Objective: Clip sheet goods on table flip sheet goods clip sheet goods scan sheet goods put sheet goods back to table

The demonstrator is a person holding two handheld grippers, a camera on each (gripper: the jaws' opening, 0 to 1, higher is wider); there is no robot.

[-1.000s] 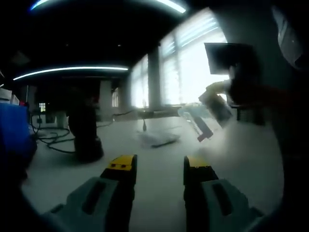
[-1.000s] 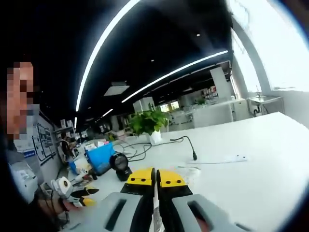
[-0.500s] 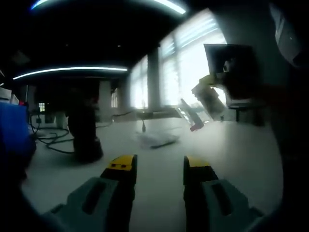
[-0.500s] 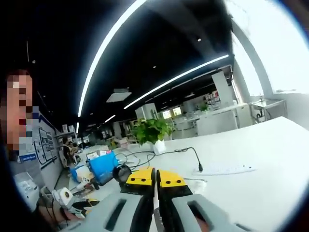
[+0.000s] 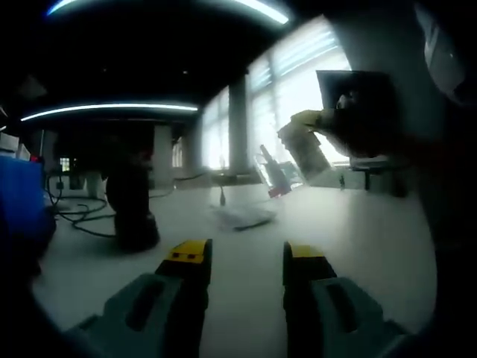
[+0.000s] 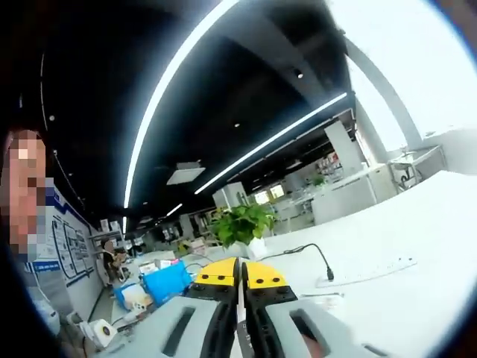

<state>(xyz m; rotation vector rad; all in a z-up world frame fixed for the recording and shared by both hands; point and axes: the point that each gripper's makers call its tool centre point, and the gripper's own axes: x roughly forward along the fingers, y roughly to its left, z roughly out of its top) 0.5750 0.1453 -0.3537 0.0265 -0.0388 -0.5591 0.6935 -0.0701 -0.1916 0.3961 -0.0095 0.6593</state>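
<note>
- Left gripper (image 5: 246, 257): the yellow-tipped fingers (image 5: 186, 252) stand apart with nothing between them, held low over the white worktop (image 5: 358, 231).
- Right gripper (image 6: 238, 274): the fingers (image 6: 217, 273) are pressed together on a thin edge of the sheet goods (image 6: 239, 339), which shows as a pale sliver in the slot between them.
- In the left gripper view the right gripper (image 5: 350, 112) is raised above the worktop's far right side; the clear sheet goods (image 5: 273, 170), with a red patch at the lower end, hangs from it in the air, tilted, in front of the bright windows.
- On the worktop ahead of the left fingers: a flat pale packet (image 5: 242, 216), and left of it a dark upright scanner stand (image 5: 130, 205) with cables (image 5: 82, 216).
- In the right gripper view: a power strip (image 6: 373, 270) with its cable, a potted plant (image 6: 242, 227) and a blue box (image 6: 165, 282) on the worktop.
</note>
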